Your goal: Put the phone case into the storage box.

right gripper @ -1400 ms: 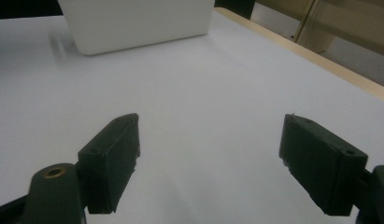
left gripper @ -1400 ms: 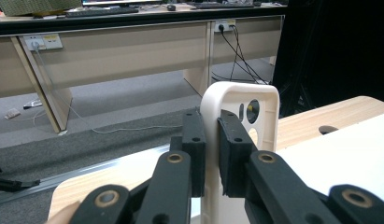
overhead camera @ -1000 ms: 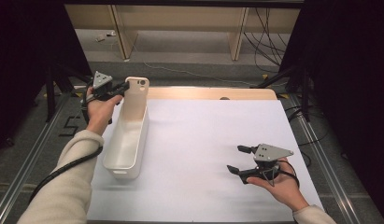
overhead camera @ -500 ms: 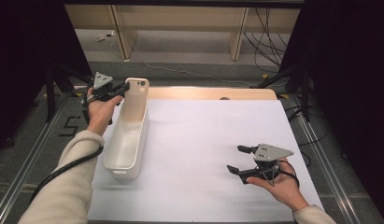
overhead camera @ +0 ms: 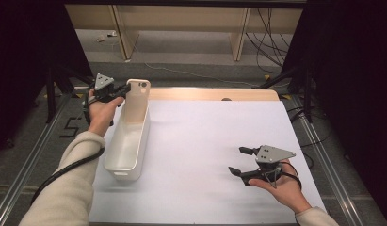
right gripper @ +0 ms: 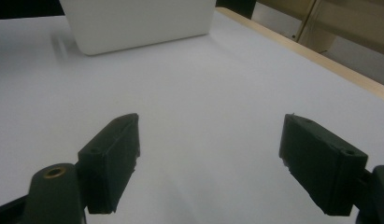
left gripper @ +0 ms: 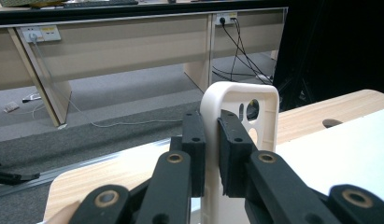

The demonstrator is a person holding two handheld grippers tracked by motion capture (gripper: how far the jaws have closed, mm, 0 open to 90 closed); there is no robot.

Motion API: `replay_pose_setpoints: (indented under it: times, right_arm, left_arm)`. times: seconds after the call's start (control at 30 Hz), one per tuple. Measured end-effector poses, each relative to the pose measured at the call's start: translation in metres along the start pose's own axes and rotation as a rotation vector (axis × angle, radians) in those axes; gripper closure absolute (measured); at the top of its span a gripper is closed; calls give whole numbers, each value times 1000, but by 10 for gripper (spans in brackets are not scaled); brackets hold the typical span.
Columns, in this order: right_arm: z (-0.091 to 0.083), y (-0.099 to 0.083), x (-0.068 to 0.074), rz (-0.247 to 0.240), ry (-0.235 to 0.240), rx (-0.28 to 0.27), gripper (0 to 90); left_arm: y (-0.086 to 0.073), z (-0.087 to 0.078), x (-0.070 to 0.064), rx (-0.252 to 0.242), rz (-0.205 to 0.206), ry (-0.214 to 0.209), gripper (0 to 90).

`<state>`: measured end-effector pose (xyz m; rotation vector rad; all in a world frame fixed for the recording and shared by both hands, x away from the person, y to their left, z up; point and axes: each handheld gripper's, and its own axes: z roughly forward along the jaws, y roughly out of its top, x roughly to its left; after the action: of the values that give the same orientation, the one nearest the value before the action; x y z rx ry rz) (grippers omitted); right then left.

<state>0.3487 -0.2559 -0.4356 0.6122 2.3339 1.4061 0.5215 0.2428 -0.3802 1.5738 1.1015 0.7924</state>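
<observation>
A cream phone case [overhead camera: 137,100] with camera holes near its top stands upright at the far end of a long white bin [overhead camera: 121,173]. My left gripper [overhead camera: 124,89] is shut on the case's left edge. In the left gripper view the two black jaws [left gripper: 211,126] pinch that rim of the case [left gripper: 264,116]. My right gripper [overhead camera: 240,161] hovers low over the white sheet at the near right, open with nothing between its jaws [right gripper: 208,158]. The bin [right gripper: 138,23] lies far ahead of them.
A white sheet [overhead camera: 205,136] covers most of the wooden table [overhead camera: 210,94], with broad free room between the bin and the right hand. Metal rails [overhead camera: 330,165] run along both sides. Desk legs and cables [overhead camera: 269,33] stand on the floor beyond.
</observation>
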Motion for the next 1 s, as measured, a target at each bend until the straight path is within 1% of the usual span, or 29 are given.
replay_pose_setpoints:
  times: [0.4,0.93,1.0]
  right_arm:
    - [0,0,0,0,1,0,215]
    - [0,0,0,0,3,2,215]
    - [0,0,0,0,3,2,215]
  left_arm:
    - [-2,2,1,6,4,0,819]
    - [-7,4,4,20,-4,3,818]
    - [-8,4,4,20,-10,4,817]
